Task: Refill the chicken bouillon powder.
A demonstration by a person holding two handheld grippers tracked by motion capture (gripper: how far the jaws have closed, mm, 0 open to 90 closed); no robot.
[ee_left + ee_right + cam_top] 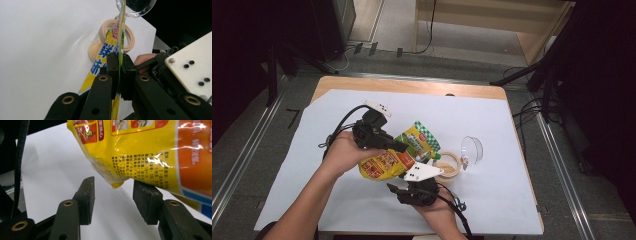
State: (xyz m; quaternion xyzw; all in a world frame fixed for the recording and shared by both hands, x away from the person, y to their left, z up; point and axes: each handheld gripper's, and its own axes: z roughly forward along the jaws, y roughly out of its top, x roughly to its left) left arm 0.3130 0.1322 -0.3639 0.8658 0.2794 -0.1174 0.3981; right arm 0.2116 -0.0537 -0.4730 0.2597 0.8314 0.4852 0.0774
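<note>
Two claws work here: the left claw (120, 72) pinches the yellow pouch (384, 164) (blue writing), while the right claw (113, 195) gapes empty beneath it.

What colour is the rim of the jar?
Beige; the jar rim shows best in the left gripper view.

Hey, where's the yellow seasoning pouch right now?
In the high view the yellow seasoning pouch hangs tilted over the middle of the white sheet, clamped by the left tongs, its top end over the open jar.
</note>
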